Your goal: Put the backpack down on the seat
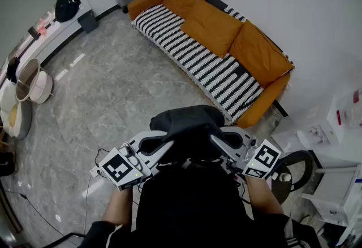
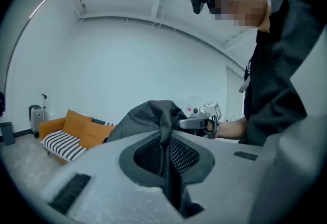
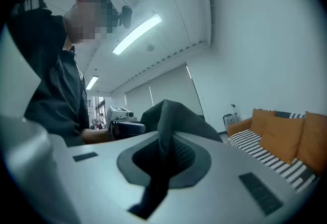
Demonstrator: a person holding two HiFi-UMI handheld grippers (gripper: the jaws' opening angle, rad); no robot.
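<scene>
The backpack (image 1: 189,128) is dark grey and soft, slumped into a rounded hump. It hangs in the air in front of the person, well apart from the sofa (image 1: 268,97). The left tool (image 1: 163,145) is clamped on a fold of its fabric on one side, and the right tool (image 1: 218,142) on another fold on the other side, with the bulk of the bag between them. The sofa has an orange frame and three orange back cushions (image 1: 212,26). A black-and-white striped cover (image 1: 198,63) lies along its seat.
</scene>
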